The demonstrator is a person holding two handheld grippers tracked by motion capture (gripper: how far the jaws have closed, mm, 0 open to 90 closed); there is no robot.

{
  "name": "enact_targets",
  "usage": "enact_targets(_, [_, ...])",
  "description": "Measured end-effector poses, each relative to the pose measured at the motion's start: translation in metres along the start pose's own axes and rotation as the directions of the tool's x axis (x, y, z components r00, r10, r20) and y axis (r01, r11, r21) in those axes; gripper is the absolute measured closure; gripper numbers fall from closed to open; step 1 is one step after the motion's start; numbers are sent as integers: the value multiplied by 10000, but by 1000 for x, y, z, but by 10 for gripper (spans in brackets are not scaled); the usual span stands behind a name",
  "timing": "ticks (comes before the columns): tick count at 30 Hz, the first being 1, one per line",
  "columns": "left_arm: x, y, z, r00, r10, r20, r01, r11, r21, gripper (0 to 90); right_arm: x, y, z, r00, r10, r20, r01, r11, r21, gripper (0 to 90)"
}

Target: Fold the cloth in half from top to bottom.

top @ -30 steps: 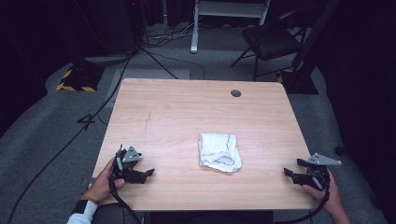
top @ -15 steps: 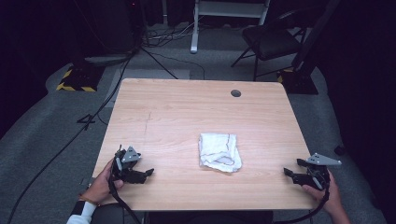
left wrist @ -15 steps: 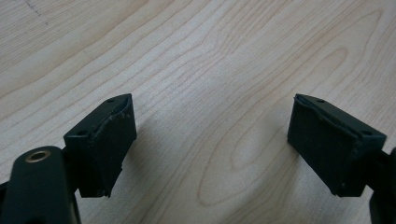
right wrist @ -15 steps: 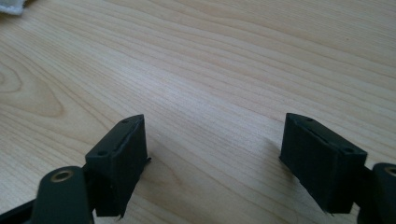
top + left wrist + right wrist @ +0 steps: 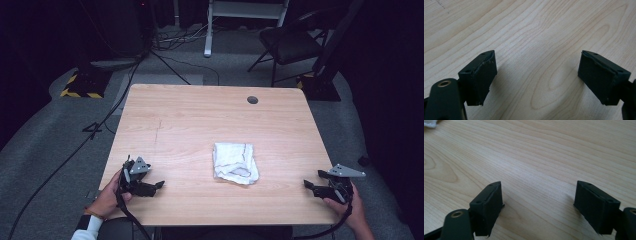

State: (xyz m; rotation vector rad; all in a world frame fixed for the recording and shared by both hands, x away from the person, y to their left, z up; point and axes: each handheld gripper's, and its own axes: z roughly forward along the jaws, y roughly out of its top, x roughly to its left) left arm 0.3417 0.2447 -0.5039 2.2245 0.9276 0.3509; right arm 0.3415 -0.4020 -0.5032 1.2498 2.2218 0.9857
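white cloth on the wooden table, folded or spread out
Folded: the white cloth lies as a compact, rumpled bundle with layered edges, mid-table on the light wooden table.

You have one white cloth [image 5: 235,163] in front of you, folded into a rough, slightly lumpy rectangle with its thin dark edging showing as loops on the top layer. It lies flat on the tabletop [image 5: 200,120], a little right of centre and toward your near edge, its lower right corner bulging outward, well apart from every tabletop edge.
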Motion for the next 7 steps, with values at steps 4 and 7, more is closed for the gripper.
enact_targets(4, [0,0,0,10000,-24,-18,24,10000,-8,158,0,0,0,10000,1,4,-1,10000,0,224])
enact_targets(7, [0,0,0,10000,-28,-20,28,10000,-30,158,0,0,0,10000,0,4,0,10000,-1,224])
